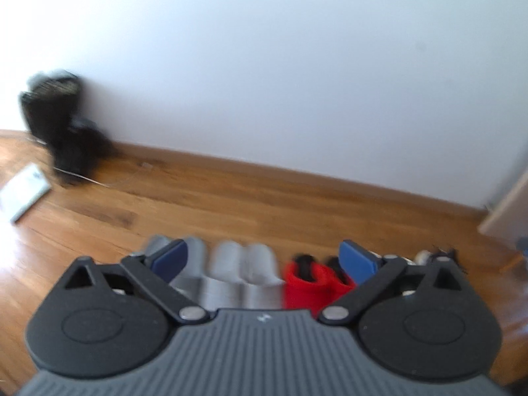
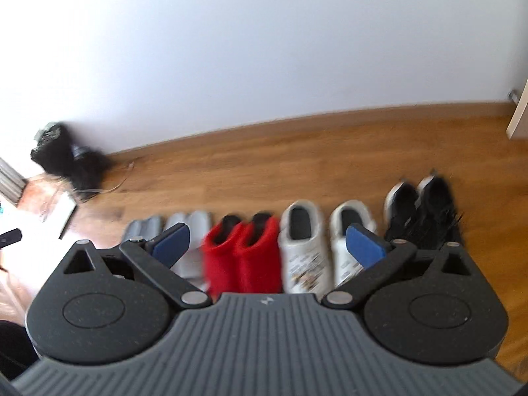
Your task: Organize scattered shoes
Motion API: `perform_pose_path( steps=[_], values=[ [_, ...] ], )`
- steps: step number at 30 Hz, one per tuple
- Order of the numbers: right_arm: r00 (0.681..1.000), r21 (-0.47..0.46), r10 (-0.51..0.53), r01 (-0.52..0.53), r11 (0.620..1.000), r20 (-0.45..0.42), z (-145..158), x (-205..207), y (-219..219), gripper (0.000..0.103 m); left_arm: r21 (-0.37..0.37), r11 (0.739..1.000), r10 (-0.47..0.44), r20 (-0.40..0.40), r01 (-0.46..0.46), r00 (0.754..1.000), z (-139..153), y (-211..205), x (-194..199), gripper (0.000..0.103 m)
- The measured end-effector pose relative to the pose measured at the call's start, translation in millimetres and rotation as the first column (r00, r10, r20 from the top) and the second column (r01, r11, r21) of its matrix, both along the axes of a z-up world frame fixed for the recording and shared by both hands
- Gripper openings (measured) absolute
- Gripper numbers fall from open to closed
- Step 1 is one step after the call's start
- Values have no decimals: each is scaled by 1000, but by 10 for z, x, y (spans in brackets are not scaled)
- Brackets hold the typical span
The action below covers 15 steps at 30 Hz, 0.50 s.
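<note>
Both the left hand-held gripper (image 1: 264, 259) and right hand-held gripper (image 2: 270, 246) gape apart, holding nothing. The fluffy red slippers (image 2: 242, 257) sit mid-row; a good finish lifts clear, bumping none.

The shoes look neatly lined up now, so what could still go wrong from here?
Two things, perhaps. The right claw hangs open just above the red slippers and white shoes; a careless swing might knock the row crooked. Also, a thin cable trails across the floor near the black bundle by the wall, and could snag a foot. Both pictures are blurred, so finer detail is unclear.
</note>
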State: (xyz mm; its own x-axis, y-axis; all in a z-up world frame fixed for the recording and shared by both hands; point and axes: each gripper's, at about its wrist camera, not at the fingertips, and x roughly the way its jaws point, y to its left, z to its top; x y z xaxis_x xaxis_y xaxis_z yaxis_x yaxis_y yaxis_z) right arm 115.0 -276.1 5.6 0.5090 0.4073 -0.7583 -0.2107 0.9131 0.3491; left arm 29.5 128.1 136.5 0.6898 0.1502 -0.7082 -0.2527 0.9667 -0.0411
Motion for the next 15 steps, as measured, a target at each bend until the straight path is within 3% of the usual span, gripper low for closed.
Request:
perform_pose_path(
  steps=[2,4,7,10,13,15],
  values=[
    [999,-16,-8,7,1000,-42,65,-64,300,102,27,999,25,9,-26,1000,-16,287,-103,103],
    [997,-15,1,-2,1000,-76,67,-64,759,102,6,998,67,17,-67,998,-18,612,-136,103],
    [991,5,35,-35,999,-129,-30,49,1423,102,-119,978,182,68,-173,981,-64,1260,-179,103],
    [976,31,117,-113,993,-183,-190,235,2201,101,-283,929,273,95,-237,957,-266,1866,-167,103],
    [947,13,195,-198,980,-255,-515,505,3177,100,-269,916,332,96,-297,938,-614,2188,-91,103],
    [939,-14,213,-225,974,-269,-603,574,3536,100,-212,918,354,55,-336,933,-888,2292,5,103]
  ],
)
